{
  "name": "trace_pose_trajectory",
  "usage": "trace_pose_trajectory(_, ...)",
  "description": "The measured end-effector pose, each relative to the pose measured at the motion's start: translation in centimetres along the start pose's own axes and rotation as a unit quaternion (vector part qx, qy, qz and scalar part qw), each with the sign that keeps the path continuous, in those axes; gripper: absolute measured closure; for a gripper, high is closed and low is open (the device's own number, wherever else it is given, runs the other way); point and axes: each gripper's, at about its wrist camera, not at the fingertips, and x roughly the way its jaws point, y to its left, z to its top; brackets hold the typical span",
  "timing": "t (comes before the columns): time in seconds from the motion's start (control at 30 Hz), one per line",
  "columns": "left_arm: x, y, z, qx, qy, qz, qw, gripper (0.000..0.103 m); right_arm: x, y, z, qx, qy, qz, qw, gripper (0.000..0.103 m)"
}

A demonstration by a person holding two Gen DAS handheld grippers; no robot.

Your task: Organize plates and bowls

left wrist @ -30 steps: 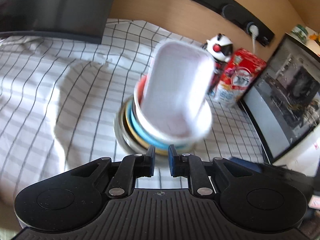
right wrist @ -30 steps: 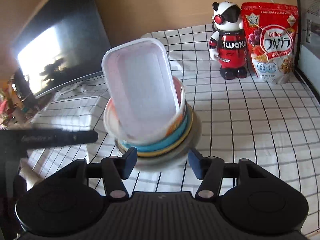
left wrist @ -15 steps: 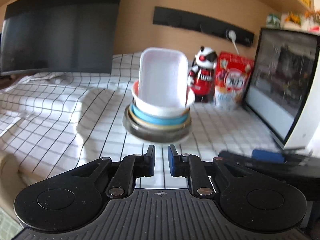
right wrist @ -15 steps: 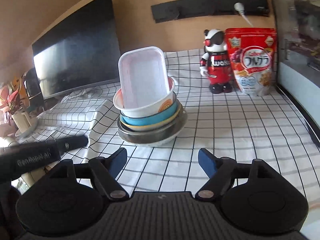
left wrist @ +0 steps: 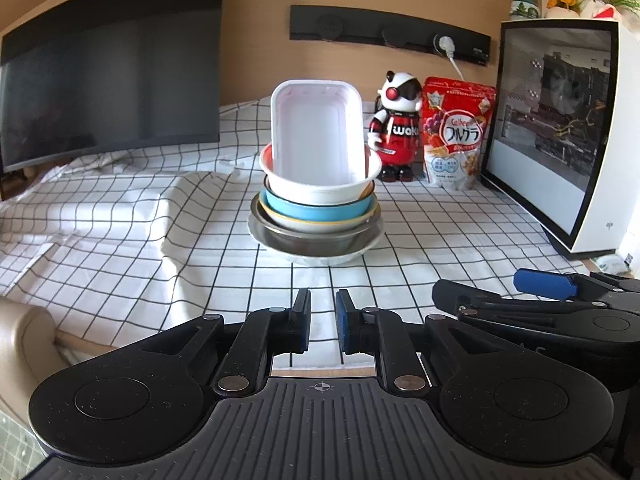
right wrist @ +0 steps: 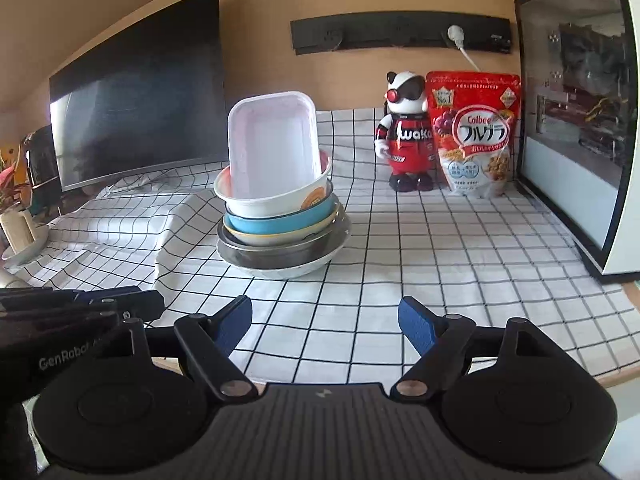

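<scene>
On the left stands a dark monitor (left wrist: 112,92) against the wall, behind a white tablecloth (left wrist: 120,240) with a black grid.

In the middle of the cloth is the stack of bowls (left wrist: 316,216). From the bottom it has a white plate (right wrist: 280,270), a steel bowl (left wrist: 316,240), a yellow-rimmed dish (right wrist: 256,238), a blue bowl (left wrist: 316,208) and a white bowl (left wrist: 320,188) with an orange mark on its side. In the white bowl stands a rectangular white tray (left wrist: 316,132). Its long axis is almost upright and it leans a little backward. Its open side faces the cameras, its lower short edge is inside the white bowl, and its upper short edge points up toward the wall.

To the right of the stack stand a red and white toy robot (left wrist: 398,128) and, just beside it, a red cereal bag (left wrist: 456,136). Further right is a white computer case (left wrist: 560,132) with a glass side.

The left gripper (left wrist: 323,322) is in front of the stack and well apart from it. Its 2 blue pads are almost together, with only a thin gap, and nothing is between them. The right gripper (right wrist: 325,322) is also in front of the stack and touches nothing. Its jaws are spread wide and hold nothing; only the cloth shows between them. In the left wrist view the right gripper appears at the lower right, beside the left one.
</scene>
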Motion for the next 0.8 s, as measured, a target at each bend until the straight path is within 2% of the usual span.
trace_pose_trajectory(0.8, -1.2, 0.2, -0.6, 0.001, -0.003, -0.003, 1.0000, 0.087, -1.2, 0.7, -0.3, -0.008, -0.005, -0.001, 1.000, 0.022)
